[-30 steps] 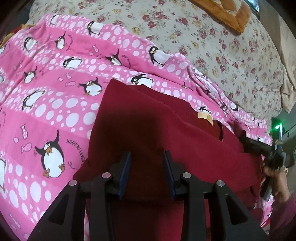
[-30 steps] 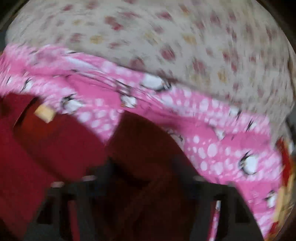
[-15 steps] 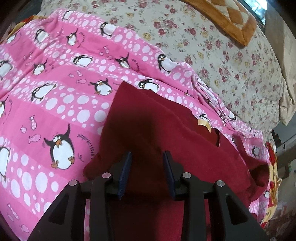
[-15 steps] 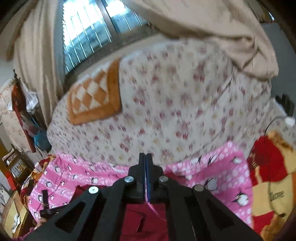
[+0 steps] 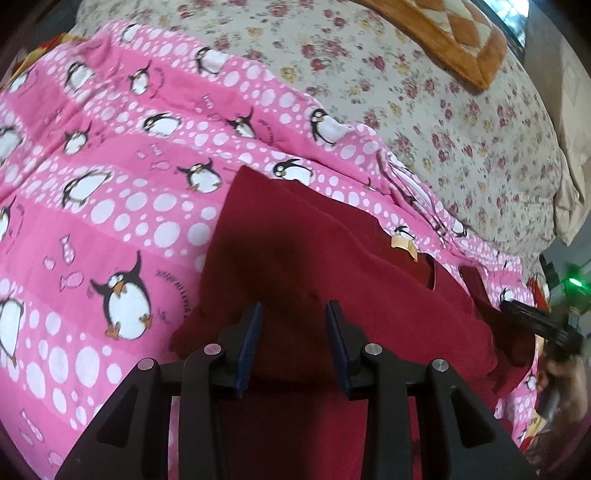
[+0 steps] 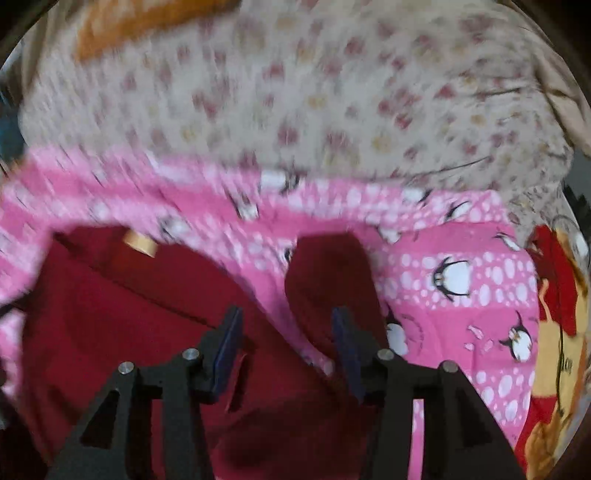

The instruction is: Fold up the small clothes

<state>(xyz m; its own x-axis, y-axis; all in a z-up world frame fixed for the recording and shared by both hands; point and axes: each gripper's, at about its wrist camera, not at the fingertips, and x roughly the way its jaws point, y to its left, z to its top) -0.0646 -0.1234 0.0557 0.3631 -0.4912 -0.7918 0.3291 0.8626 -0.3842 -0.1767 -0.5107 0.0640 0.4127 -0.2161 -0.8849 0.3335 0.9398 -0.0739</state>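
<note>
A dark red garment (image 5: 332, 258) with a tan neck label (image 5: 404, 245) lies spread on a pink penguin blanket (image 5: 110, 184). My left gripper (image 5: 294, 325) is shut on a raised bunch of the garment's near-left edge. In the blurred right wrist view the garment (image 6: 129, 314) fills the lower left and its sleeve (image 6: 328, 273) sticks out onto the blanket. Over the base of that sleeve, my right gripper (image 6: 288, 328) is opening, and its pads press on nothing. The right gripper (image 5: 535, 325) and the hand (image 5: 565, 376) holding it also show at the left wrist view's right edge.
A floral bed sheet (image 5: 443, 110) lies beyond the blanket, with an orange checked cushion (image 5: 443, 33) at the far end. A red and yellow cartoon blanket (image 6: 554, 332) borders the pink one on the right.
Half a second ago the right gripper was raised with its jaws shut, facing the window. It has come down over the sleeve with its jaws apart. The left gripper has kept its hold.
</note>
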